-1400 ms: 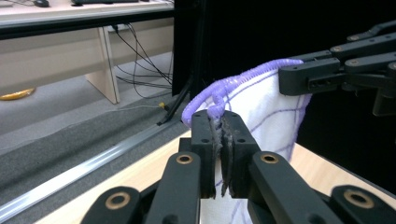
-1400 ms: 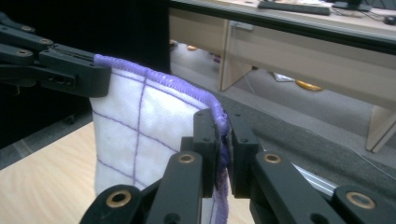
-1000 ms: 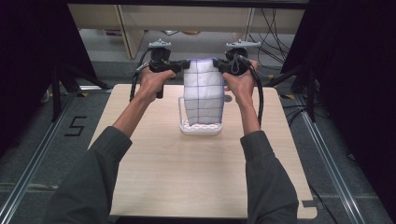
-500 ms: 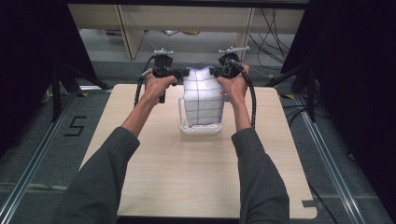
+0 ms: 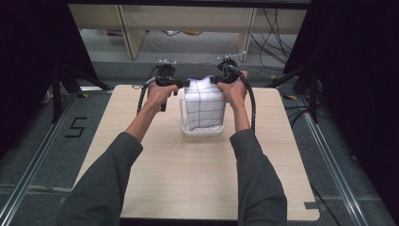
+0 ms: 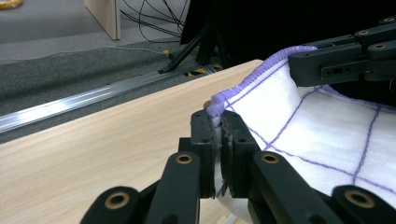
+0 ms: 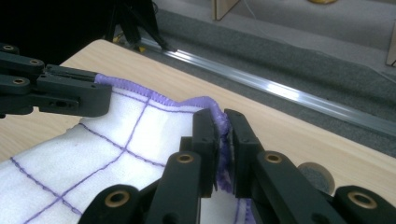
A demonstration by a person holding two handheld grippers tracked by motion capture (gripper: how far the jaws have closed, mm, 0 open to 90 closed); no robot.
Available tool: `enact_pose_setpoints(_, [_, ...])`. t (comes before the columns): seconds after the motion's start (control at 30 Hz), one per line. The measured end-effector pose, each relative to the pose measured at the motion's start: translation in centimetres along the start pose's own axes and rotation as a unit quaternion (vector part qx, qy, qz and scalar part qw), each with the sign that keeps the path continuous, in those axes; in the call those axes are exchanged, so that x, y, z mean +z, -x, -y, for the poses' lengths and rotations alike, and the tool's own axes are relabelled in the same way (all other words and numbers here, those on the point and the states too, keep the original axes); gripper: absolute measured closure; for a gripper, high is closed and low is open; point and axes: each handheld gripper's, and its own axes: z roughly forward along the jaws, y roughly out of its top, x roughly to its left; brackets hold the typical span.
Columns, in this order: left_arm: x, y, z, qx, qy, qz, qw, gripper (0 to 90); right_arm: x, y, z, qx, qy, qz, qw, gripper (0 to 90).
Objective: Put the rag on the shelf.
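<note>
I've got the white cloth w/ purple grid lines (image 5: 203,104) pinched at both top corners. My left gripper (image 6: 219,140) is clamped on the purple-stitched hem at one corner; in the left gripper view the jaws sit nearly together w/ the hem squeezed between the pads. My right gripper (image 7: 223,144) grips the other corner the same way, purple edge bunched up between its jaws.

From the high view, the cloth hangs stretched between my left gripper (image 5: 181,84) and right gripper (image 5: 217,80), top edge roughly level, over the far-middle part of the wooden table (image 5: 188,174). Its lower part goes down inside the white basket (image 5: 184,123), a small open wire-type container standing upright on the tabletop. The cloth takes up most of the basket's inside; can't tell whether the bottom edge touches the basket floor, or if anything else lies under it. The basket's near rim and left wall show around the cloth.

In each gripper view the other gripper's jaws show farther off, closed on the opposite end of the same hem. Both my forearms reach fwd on either side of the basket.
</note>
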Motion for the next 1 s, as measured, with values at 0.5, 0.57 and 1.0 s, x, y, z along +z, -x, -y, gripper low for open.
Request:
enact_pose_setpoints(0.5, [-1.4,-0.6,0.3,-0.021,0.001,0.009,0.9997,61.1,-0.4,0.5,0.5,0.032,-0.008,0.003,0.9995,63.1])
enact_pose_setpoints(0.57, [-1.9,-0.7,0.2,-0.022,0.000,0.012,0.9997,59.0,-0.9,0.7,0.4,0.026,0.002,0.004,0.9997,61.1])
enact_pose_setpoints(1.0, [-5.9,-0.8,1.1,-0.029,0.001,0.021,0.9994,44.4,-4.8,0.5,0.8,0.015,0.035,-0.009,0.9992,52.9])
